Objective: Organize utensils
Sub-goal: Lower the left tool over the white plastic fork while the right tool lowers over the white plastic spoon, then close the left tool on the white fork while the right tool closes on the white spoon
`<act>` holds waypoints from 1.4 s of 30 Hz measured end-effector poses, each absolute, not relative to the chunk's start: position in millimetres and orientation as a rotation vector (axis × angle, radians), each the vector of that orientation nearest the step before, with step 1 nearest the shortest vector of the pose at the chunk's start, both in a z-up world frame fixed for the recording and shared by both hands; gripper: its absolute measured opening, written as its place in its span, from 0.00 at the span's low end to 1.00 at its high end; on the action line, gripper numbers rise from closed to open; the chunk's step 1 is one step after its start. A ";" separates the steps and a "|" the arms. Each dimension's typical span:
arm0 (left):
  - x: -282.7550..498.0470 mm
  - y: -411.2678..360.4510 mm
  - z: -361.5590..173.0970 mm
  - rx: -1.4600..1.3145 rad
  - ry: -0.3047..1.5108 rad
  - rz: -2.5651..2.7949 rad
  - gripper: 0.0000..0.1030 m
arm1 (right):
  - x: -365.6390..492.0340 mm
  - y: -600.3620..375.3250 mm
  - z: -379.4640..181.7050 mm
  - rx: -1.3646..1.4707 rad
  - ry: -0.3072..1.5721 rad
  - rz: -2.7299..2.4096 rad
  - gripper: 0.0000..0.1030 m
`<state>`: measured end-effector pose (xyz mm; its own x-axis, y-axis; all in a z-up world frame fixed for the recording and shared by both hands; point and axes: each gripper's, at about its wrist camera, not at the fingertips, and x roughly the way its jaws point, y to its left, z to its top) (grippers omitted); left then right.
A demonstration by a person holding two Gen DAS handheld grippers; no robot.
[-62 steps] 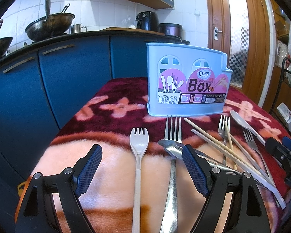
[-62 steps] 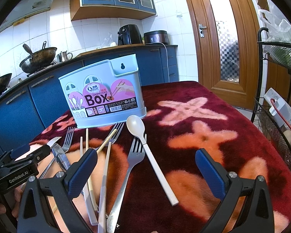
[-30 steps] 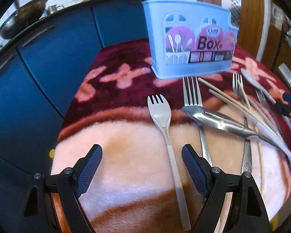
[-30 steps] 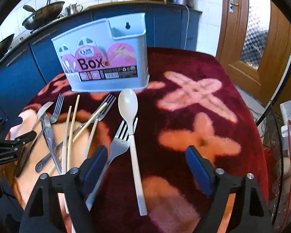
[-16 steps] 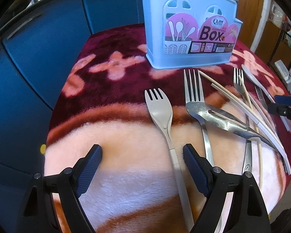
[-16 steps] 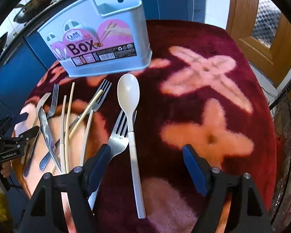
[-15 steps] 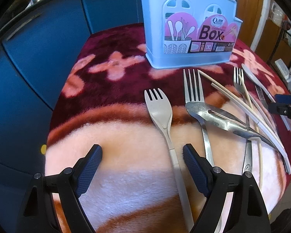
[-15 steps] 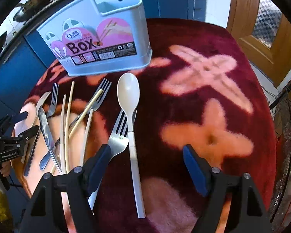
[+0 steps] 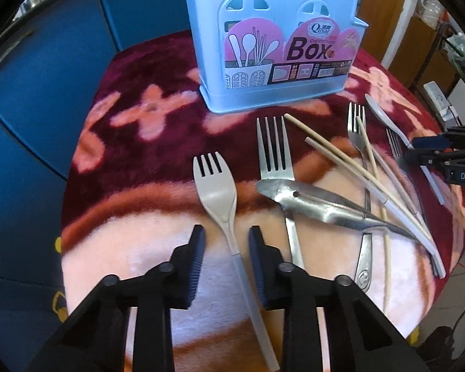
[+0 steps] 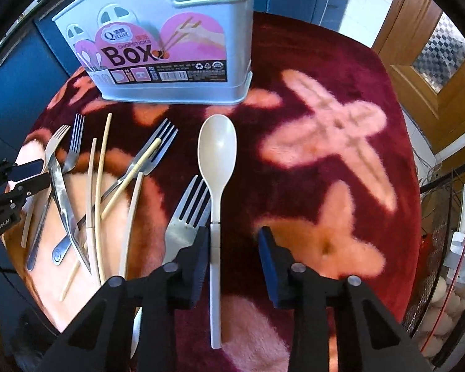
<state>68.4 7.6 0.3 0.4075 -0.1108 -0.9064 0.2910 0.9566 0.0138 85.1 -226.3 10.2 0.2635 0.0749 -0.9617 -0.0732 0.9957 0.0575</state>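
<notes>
A light blue utensil box (image 9: 279,62) (image 10: 170,62) stands upright at the far side of the blanket-covered table. My left gripper (image 9: 225,238) hangs over a white plastic fork (image 9: 215,192); its jaws are closing with the fork's handle between them and a gap on each side. My right gripper (image 10: 232,238) is closing around the handle of a white plastic spoon (image 10: 217,155). The handle lies close by the left pad (image 10: 198,260), and the right pad stands well clear of it. Metal forks (image 9: 274,155), a metal spoon (image 9: 310,201) and chopsticks (image 9: 356,170) lie loose between the two grippers.
The red and pink blanket (image 10: 325,124) covers the round table. Blue cabinets (image 9: 31,93) stand behind on the left, and a wooden door (image 10: 434,62) is at the back right. A wire rack holding eggs (image 10: 443,294) stands by the table's right edge.
Both pairs of jaws have narrowed from wide. Both grippers tipped further down and came closer to the table, the left over the white fork's handle, the right over the white spoon's handle.
</notes>
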 end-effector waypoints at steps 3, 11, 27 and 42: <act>73.3 9.0 1.0 0.146 1.140 -0.264 0.15 | 88.1 -229.3 10.6 0.020 1.302 0.111 0.23; 69.0 17.7 8.1 0.038 1.121 -0.285 0.08 | 72.6 -230.0 18.5 0.099 1.247 0.144 0.08; 31.5 27.6 75.7 -0.113 0.875 -0.307 0.07 | 9.0 -233.4 82.9 0.245 0.894 0.138 0.08; 33.4 14.8 124.6 -0.130 0.683 -0.350 0.00 | 26.1 -237.5 112.7 0.247 0.668 0.100 0.08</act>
<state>33.4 14.8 124.6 0.7203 -0.3577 -0.5943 0.2736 0.9338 -0.2305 26.1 -237.5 112.7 0.7819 0.1700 -0.5998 -0.0124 0.9662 0.2577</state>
